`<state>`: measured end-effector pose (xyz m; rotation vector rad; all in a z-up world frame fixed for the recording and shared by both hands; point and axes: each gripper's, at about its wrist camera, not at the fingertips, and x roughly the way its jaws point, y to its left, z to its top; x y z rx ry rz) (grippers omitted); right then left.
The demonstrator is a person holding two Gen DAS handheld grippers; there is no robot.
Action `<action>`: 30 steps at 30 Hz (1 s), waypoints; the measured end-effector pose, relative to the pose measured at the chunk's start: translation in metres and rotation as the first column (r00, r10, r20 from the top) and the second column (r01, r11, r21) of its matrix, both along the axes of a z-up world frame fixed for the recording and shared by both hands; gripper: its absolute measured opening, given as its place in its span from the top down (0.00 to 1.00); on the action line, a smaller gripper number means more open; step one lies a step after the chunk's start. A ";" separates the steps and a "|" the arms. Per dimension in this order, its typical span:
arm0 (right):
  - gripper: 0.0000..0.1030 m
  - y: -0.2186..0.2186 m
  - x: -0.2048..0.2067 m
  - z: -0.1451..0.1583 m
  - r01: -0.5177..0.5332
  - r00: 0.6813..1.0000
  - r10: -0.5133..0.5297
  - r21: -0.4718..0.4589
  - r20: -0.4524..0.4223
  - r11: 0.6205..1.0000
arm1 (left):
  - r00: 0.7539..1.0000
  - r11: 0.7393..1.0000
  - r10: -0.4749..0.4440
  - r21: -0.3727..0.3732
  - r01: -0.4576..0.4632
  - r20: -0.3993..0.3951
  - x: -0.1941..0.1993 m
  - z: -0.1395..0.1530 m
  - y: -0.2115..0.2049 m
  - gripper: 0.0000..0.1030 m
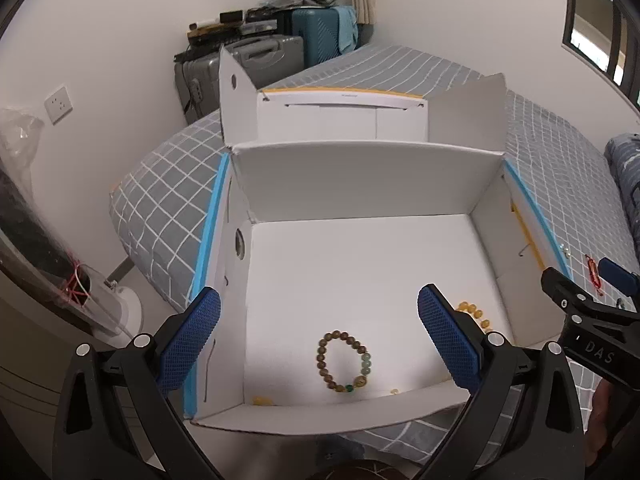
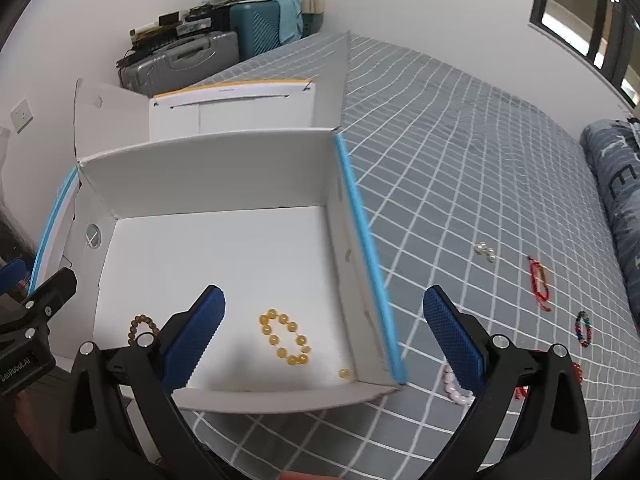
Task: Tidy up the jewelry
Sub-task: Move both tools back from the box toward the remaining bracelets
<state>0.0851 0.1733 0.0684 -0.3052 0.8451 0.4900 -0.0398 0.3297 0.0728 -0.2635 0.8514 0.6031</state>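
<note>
White cardboard box [image 1: 360, 184] on bed [image 2: 460, 184] holds brown-green bead bracelet [image 1: 345, 361] and amber bead bracelet [image 2: 285, 337]. Left claw [image 1: 319, 336] and right claw [image 2: 323, 336] gape, empty. Pink bracelet [image 2: 454, 389] partly hidden behind right claw.

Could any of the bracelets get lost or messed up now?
Maybe. A loose yellow bead lies apart from the yellow bracelet in the white box, so it could get overlooked. The tiny pearls on the checked bedsheet might roll when nudged. The pink bracelet is partly hidden under the right gripper, so grabbing it could go badly.
</note>
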 end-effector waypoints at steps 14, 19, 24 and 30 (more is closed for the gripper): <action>0.07 -0.101 0.006 0.026 0.118 0.991 -0.118 0.008 0.055 0.993 | 0.986 0.987 -0.161 0.028 0.160 0.052 0.029 0.026 -0.085 0.06; 0.07 -0.145 0.016 0.026 0.178 0.982 -0.178 0.006 0.057 0.984 | 0.973 0.975 -0.221 0.027 0.220 0.063 0.044 0.031 -0.121 0.06; 0.07 -0.188 0.025 0.024 0.237 0.970 -0.237 0.015 0.050 0.971 | 0.959 0.961 -0.277 0.037 0.276 0.057 0.057 0.030 -0.155 0.06; 0.07 -0.241 0.036 0.016 0.306 0.951 -0.306 0.020 0.037 0.952 | 0.941 0.943 -0.334 0.029 0.333 0.051 0.077 0.025 -0.195 0.06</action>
